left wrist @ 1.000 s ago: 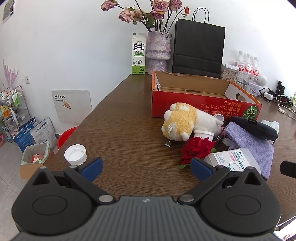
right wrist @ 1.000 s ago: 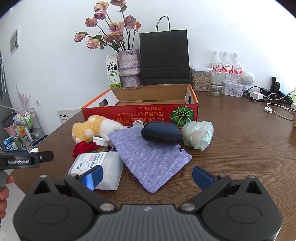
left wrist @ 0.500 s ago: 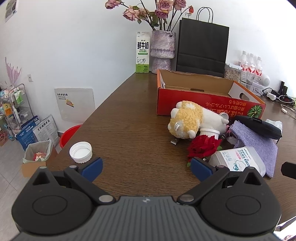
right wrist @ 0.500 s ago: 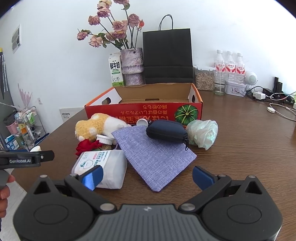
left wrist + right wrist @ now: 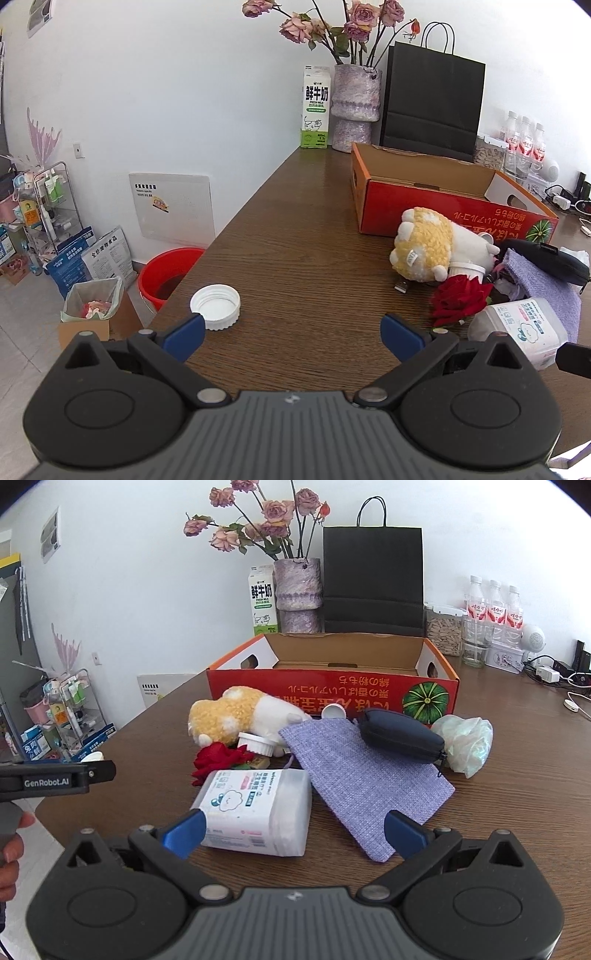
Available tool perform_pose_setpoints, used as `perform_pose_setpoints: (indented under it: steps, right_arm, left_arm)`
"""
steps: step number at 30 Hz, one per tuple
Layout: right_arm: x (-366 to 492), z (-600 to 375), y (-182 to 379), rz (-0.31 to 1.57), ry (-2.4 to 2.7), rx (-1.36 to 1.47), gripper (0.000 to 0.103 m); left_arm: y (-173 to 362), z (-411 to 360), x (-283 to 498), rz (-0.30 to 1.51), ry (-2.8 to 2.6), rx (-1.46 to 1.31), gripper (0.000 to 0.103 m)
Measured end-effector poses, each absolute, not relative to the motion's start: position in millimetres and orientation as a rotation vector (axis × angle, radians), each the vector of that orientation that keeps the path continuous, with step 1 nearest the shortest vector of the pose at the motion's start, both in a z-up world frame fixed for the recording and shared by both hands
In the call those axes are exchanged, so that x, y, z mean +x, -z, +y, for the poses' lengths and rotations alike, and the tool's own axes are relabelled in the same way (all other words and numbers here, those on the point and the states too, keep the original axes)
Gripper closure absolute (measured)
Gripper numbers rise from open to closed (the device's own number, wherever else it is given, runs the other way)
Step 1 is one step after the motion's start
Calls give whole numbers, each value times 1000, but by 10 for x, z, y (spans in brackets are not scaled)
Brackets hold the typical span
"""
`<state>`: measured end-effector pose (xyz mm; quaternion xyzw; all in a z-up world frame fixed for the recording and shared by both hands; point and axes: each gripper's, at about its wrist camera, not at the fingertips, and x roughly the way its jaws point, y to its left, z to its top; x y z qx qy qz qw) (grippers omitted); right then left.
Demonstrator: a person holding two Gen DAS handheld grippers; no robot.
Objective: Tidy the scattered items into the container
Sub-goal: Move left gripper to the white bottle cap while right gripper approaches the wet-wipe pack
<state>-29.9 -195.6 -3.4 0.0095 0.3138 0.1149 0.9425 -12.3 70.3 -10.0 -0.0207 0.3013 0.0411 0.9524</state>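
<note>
An open red cardboard box [image 5: 332, 690] [image 5: 436, 206] stands at the back of the brown table. In front of it lie a yellow and white plush toy [image 5: 236, 718] [image 5: 428, 247], a red rose [image 5: 218, 760] [image 5: 461, 297], a white wipes pack [image 5: 255, 810] [image 5: 521, 328], a purple cloth pouch [image 5: 354, 771], a dark zip case [image 5: 400, 734], a crumpled plastic bag [image 5: 467, 740] and small white cups [image 5: 258, 744]. A white lid [image 5: 215, 307] lies near the table's left edge. My left gripper [image 5: 291, 334] is open beside the lid. My right gripper [image 5: 293, 832] is open just before the wipes pack.
A milk carton [image 5: 263, 603], a vase of roses [image 5: 297, 594], a black paper bag [image 5: 373, 579], water bottles [image 5: 493, 607] and cables [image 5: 554, 675] line the back. A red bucket [image 5: 168, 273] and a bin [image 5: 94, 306] stand on the floor left of the table.
Both grippers have moved forward a little toward the items. The left view has swung left, bringing the white lid close to its left finger. Both stay open.
</note>
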Motion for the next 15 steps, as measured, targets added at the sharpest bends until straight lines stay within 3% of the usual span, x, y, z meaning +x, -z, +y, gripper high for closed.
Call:
perform_pose_setpoints:
  steps: [15]
  right_arm:
    - [-93, -1483, 166, 705, -180, 2, 0]
  left_arm:
    - [299, 1257, 123, 641, -165, -8, 0]
